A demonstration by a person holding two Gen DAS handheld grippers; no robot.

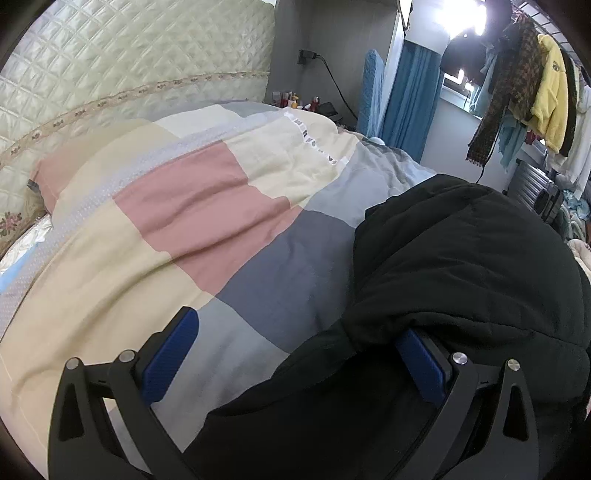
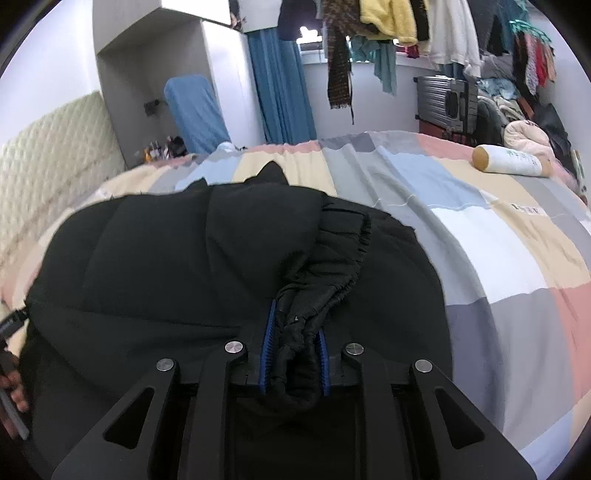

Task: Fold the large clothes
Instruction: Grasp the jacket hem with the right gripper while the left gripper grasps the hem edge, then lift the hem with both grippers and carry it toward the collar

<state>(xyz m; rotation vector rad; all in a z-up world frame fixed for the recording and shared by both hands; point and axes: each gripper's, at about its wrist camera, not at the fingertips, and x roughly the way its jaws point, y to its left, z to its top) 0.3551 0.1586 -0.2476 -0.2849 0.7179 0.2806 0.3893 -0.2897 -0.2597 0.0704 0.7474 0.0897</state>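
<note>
A bulky black padded jacket [image 2: 166, 258] lies heaped on a bed with a patchwork cover [image 2: 498, 258]. My right gripper [image 2: 295, 321] is shut on the jacket's gathered elastic cuff [image 2: 332, 254], which is bunched between the blue pads [image 2: 266, 347]. In the left wrist view the same jacket [image 1: 461, 258] fills the lower right. My left gripper [image 1: 295, 354] stands wide open over the cover [image 1: 203, 206]. A fold of the jacket drapes over its right finger [image 1: 421, 365]; the left finger [image 1: 170, 354] is bare and nothing is pinched.
A quilted headboard [image 1: 110, 55] stands at the back left, beside a nightstand with small bottles [image 1: 295, 99]. A white cylinder [image 2: 509, 160] lies on the bed's far right. Hanging clothes [image 2: 388, 18] and a suitcase [image 2: 443, 99] line the far wall. A hand [image 2: 11, 380] shows at the left edge.
</note>
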